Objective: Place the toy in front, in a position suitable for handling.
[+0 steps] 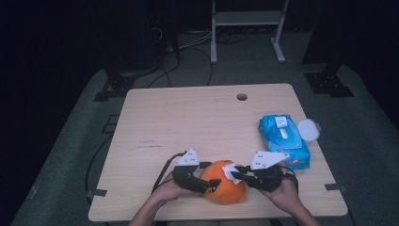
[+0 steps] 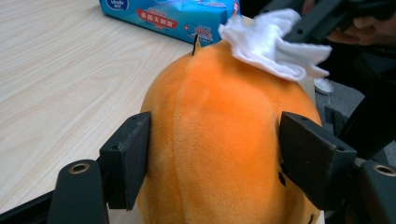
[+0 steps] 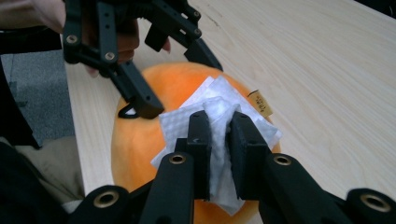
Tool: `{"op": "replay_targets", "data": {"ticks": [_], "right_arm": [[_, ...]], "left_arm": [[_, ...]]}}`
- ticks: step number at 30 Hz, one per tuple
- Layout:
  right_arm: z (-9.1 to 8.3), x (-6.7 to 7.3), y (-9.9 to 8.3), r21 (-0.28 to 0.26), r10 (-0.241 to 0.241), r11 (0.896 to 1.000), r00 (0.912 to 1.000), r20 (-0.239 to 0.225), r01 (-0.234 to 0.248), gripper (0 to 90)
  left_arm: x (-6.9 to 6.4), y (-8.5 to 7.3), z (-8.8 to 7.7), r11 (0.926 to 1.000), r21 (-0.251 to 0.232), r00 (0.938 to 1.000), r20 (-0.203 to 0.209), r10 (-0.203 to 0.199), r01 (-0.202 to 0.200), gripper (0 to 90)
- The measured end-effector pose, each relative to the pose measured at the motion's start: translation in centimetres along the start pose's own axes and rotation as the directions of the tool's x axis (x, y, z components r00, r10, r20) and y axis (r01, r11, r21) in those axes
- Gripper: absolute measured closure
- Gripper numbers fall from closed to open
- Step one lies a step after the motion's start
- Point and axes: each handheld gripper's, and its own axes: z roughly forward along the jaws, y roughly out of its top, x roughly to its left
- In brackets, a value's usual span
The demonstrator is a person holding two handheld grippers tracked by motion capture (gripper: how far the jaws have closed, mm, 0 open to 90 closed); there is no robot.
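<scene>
L gripper [image 2: 212, 158] clamps orange plush [image 2: 219, 135] at table's [image 1: 188, 117] near edge; R gripper [image 3: 219, 140] pinches white wipe [image 3: 219, 112] on top. Wiping prob. underway; most of surface looks left.

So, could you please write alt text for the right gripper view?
The right gripper pinches a white wipe against an orange plush toy on a wooden table. The left gripper clasps the toy's far side.
</scene>
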Motion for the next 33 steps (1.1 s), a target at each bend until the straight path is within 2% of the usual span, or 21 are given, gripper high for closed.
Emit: {"op": "replay_targets", "data": {"ticks": [1, 2, 3, 5, 6, 8, 9, 10, 11, 12, 13, 14, 15, 16, 22, 27, 28, 31, 33], "right_arm": [[0.0, -0.2, 0.0, -0.003, 0.007, 1.0, 1.0, 0.001, -0.007, 78.2], [-0.2, -0.9, -0.3, -0.012, 0.019, 1.0, 0.9993, 0.033, -0.019, 78.2], [-0.2, -0.9, -0.3, -0.012, 0.019, 1.0, 0.9993, 0.033, -0.019, 78.2], [-0.4, -1.8, -0.8, -0.006, 0.039, 0.999, 0.9955, 0.086, -0.039, 78.3], [-0.7, -2.4, -1.2, -0.013, 0.078, 0.997, 0.9943, 0.073, -0.077, 78.3], [-0.7, -2.3, -1.3, -0.009, 0.08, 0.997, 0.9945, 0.068, -0.079, 78.3], [-0.7, -2.1, -1.3, -0.008, 0.076, 0.997, 0.9951, 0.063, -0.075, 78.2], [-0.6, -1.6, -1.2, -0.015, 0.059, 0.998, 0.997, 0.05, -0.059, 78.0], [-0.6, -1.6, -1.2, -0.015, 0.059, 0.998, 0.997, 0.05, -0.059, 78.0], [-0.4, -1.0, -1.0, -0.018, 0.038, 0.999, 0.9983, 0.044, -0.037, 78.1], [-0.4, -1.0, -1.0, -0.018, 0.038, 0.999, 0.9983, 0.044, -0.037, 78.1], [-0.1, -0.5, -0.7, -0.014, 0.011, 1.0, 0.999, 0.043, -0.01, 78.0], [-0.1, -0.5, -0.7, -0.014, 0.011, 1.0, 0.999, 0.043, -0.01, 78.0], [0.0, -0.2, -0.6, -0.014, -0.001, 1.0, 0.9994, 0.034, 0.001, 78.0], [0.2, -0.6, -0.6, -0.015, 0.019, 1.0, 0.9997, 0.014, -0.018, 77.9], [0.4, -0.7, -0.5, -0.016, 0.02, 1.0, 0.9998, 0.008, -0.02, 77.7], [0.4, -0.6, -0.5, -0.016, 0.02, 1.0, 0.9998, 0.01, -0.019, 77.7], [0.3, -0.6, -0.5, -0.014, 0.017, 1.0, 0.9997, 0.015, -0.016, 77.6], [0.3, -0.5, -0.5, -0.017, 0.018, 1.0, 0.9997, 0.015, -0.017, 77.6]], "left_arm": [[0.1, 0.0, 0.0, 1.0, -0.002, 1.0, 0.005, 0.003, -0.003, 28.1], [0.1, -0.1, -0.1, 1.0, -0.003, 0.9999, 0.009, 0.009, -0.009, 28.6], [0.1, 0.0, 0.0, 1.0, -0.003, 0.9999, 0.01, 0.009, -0.009, 28.6], [0.1, 0.0, 0.0, 1.0, -0.002, 0.9999, 0.014, 0.008, -0.008, 28.6], [0.1, 0.1, 0.0, 0.9999, 0.0, 0.9998, 0.015, 0.01, -0.01, 28.1], [0.1, 0.2, 0.0, 1.0, 0.002, 0.9998, 0.018, 0.003, -0.003, 26.7], [0.2, 0.3, 0.0, 1.0, 0.003, 0.9998, 0.016, -0.009, 0.009, 23.3], [0.4, 0.5, 0.1, 0.9996, 0.009, 0.9996, 0.007, -0.028, 0.028, 10.5], [0.6, 0.6, 0.2, 0.9986, 0.016, 0.9987, -0.006, -0.05, 0.05, 10.5], [1.1, 0.7, 0.3, 0.9958, 0.002, 0.9958, -0.002, -0.091, 0.091, 4.9], [1.1, 0.7, 0.3, 0.9958, 0.002, 0.9958, -0.002, -0.091, 0.091, 4.7], [1.2, 0.6, 0.3, 0.9944, 0.009, 0.9943, 0.014, -0.105, 0.105, 4.9], [1.3, 0.5, 0.5, 0.9933, 0.02, 0.9928, 0.034, -0.115, 0.114, 4.9], [1.3, 0.1, 0.9, 0.9907, 0.044, 0.9868, 0.093, -0.133, 0.129, 8.0], [1.5, 0.0, 0.9, 0.9905, 0.048, 0.9855, 0.105, -0.134, 0.129, 15.3], [1.5, -0.1, 0.9, 0.9912, 0.046, 0.9863, 0.104, -0.128, 0.124, 15.3], [1.5, -0.1, 1.0, 0.9911, 0.044, 0.9866, 0.099, -0.129, 0.125, 11.8], [1.5, 0.0, 1.1, 0.9915, 0.047, 0.9875, 0.095, -0.126, 0.122, 10.4], [1.4, 0.1, 1.1, 0.9923, 0.047, 0.9881, 0.098, -0.119, 0.115, 16.7]]}}
